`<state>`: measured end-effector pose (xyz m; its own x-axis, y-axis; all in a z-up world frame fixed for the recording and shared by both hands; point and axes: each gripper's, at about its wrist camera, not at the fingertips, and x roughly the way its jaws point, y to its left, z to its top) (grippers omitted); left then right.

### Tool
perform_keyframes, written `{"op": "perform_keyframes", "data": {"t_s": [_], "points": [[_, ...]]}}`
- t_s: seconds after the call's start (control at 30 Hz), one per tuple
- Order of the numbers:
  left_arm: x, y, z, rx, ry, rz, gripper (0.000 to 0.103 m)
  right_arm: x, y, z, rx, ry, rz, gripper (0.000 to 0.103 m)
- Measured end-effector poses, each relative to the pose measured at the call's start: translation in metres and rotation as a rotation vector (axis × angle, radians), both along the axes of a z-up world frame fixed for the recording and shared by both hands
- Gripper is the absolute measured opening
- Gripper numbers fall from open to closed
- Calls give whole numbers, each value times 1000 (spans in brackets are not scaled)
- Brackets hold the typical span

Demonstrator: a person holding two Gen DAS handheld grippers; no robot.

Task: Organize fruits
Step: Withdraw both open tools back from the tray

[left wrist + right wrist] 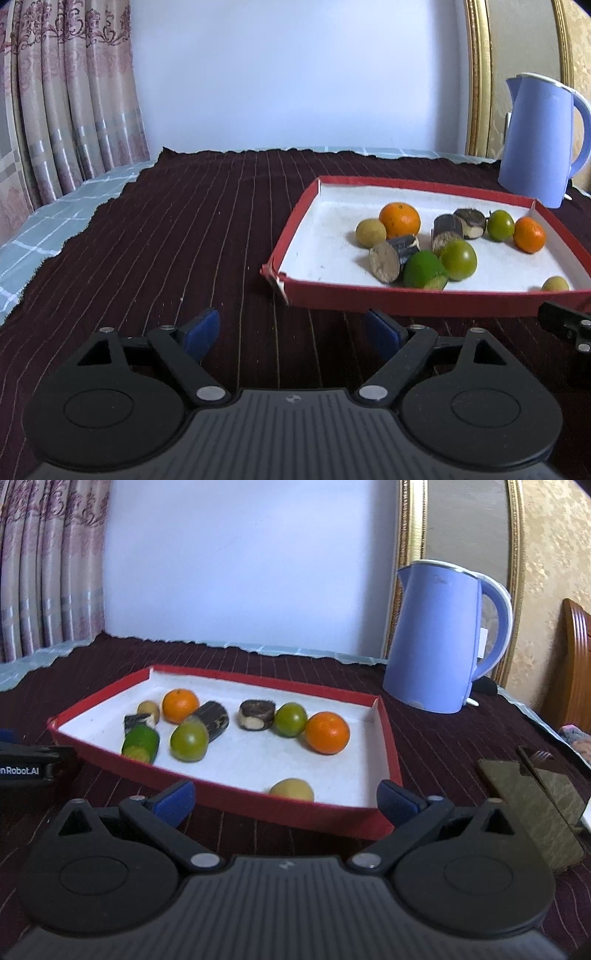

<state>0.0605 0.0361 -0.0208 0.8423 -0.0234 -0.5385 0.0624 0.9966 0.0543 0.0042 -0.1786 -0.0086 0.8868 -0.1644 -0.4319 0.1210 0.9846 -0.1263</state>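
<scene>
all fruit lies in red tray (221, 794) on table (184, 240): oranges (327, 733), green fruits (188, 740), yellow ones, dark cut pieces. none outside. fits either fruits gathered already or sorting inside tray pending; no move settled. left claw (291, 332) wide, empty; right claw (286, 797) wide, empty, near tray's front wall. right view alone shows phone-like slab (532, 805); left view shows bare cloth.

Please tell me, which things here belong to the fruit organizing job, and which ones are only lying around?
For the job:
red cardboard tray with white inside
two round oranges
round green fruits
small yellowish fruits
dark cut stalk pieces
both open grippers, left, right

Lying about:
light blue plastic kettle
dark striped tablecloth
patterned curtain
</scene>
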Motion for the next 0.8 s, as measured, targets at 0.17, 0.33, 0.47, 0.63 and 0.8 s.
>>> {"op": "perform_keyframes", "data": {"t_s": [0.17, 0.33, 0.47, 0.63, 0.8], "points": [[-3, 1, -2, -1, 10, -13, 86, 1, 2, -4, 4, 49, 20, 103], [-5, 0, -4, 7, 26, -21, 86, 7, 7, -12, -13, 138, 56, 103], [-2, 0, -7, 1, 59, -19, 88, 11, 8, -16, -12, 178, 69, 103], [1, 5, -9, -31, 78, -18, 89, 14, -7, -17, 94, 196, 76, 103], [4, 7, -11, -46, 95, -16, 91, 15, -7, -17, 86, 199, 75, 103]]}}
